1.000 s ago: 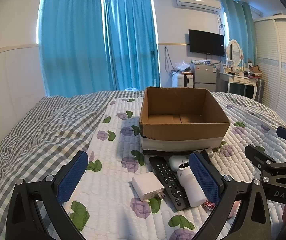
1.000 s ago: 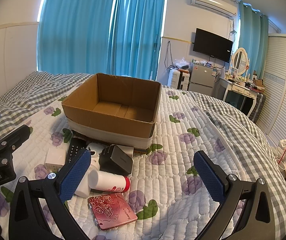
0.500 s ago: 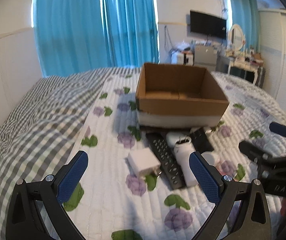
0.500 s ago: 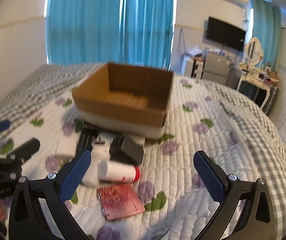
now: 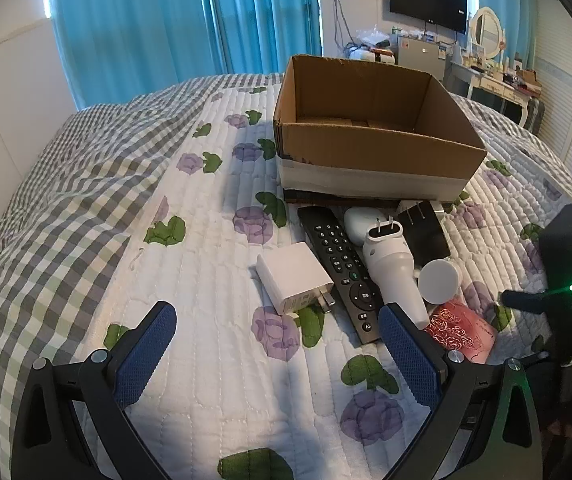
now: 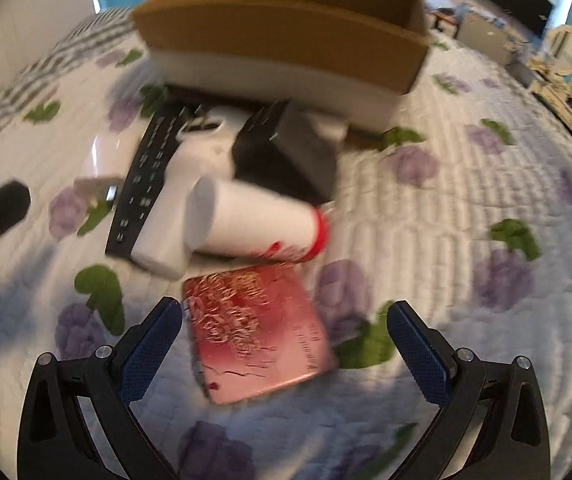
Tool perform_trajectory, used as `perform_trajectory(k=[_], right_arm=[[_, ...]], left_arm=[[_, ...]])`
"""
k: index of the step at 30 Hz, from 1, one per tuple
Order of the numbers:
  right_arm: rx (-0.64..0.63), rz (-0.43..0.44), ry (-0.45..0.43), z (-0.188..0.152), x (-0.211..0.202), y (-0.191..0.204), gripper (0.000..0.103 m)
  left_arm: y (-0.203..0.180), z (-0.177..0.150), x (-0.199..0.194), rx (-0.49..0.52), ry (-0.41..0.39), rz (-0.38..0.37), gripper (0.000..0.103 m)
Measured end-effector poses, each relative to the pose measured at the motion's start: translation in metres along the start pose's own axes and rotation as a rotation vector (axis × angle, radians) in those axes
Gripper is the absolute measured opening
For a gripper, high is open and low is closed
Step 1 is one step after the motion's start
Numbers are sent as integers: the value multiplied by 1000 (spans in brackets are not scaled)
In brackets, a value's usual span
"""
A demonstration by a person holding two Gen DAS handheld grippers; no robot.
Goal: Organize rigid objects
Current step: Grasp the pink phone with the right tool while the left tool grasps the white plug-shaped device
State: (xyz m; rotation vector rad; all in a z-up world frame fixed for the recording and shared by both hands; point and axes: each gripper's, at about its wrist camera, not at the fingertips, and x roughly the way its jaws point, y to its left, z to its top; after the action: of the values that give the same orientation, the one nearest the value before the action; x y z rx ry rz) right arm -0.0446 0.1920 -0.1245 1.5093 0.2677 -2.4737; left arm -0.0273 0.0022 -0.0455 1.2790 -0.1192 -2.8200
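Note:
An open, empty cardboard box (image 5: 369, 136) stands on the quilted bed; it also shows in the right wrist view (image 6: 286, 28). In front of it lie a white charger (image 5: 291, 282), a black remote (image 5: 341, 268), a white plug-in device (image 5: 391, 262), a black adapter (image 5: 423, 228), a white bottle with a red cap (image 6: 254, 222) and a red flat case (image 6: 258, 332). My left gripper (image 5: 278, 360) is open, low over the quilt before the charger. My right gripper (image 6: 286, 344) is open, straddling the red case just above it.
The bed (image 5: 126, 200) has a grey checked blanket on the left and a white floral quilt (image 5: 222, 344) under the objects. A white earbud case (image 5: 361, 218) lies by the box. Blue curtains, a TV and a dresser stand far behind.
Both grippers have moved forward and down toward the pile. The right gripper dropped close over the red case, with motion blur. Both stay open.

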Motion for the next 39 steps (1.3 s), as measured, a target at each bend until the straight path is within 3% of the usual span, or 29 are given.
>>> perform_trajectory(k=[4,7,9,12,14,17,25,29,32,35,39], right_arm=[[-1,17,61,-3,17,0,102],[18,38,38,-6,10,-4,76],[27,66,-4,-8,-3,-7,46],[15,77,-61,-12,-23,-8,33],[2,36,-89,-16,-33,-7,31],[-8,-59,-132,-18,-49,-11,14],[110,-12,-112,0,-47,-48,10],[125,9,-137,3,-55,-53,9],[139,14,-148,5,-58,-56,9],[144,18,-147,7,-57,-58,9],[141,12,-137,8,-54,-58,9]], left_arm=[[0,3,1,-10,21,-8,103],[-3,4,-3,-6,31,0,103],[-7,6,-8,1,24,-1,103],[-16,12,-13,19,17,2,103],[-23,16,-13,36,15,11,103],[-32,20,-9,53,18,12,103],[-57,23,27,79,65,0,101],[-65,32,48,50,103,-62,94],[-75,34,63,67,130,-78,81],[-82,32,80,73,169,-111,76],[-89,29,88,88,179,-143,51]])
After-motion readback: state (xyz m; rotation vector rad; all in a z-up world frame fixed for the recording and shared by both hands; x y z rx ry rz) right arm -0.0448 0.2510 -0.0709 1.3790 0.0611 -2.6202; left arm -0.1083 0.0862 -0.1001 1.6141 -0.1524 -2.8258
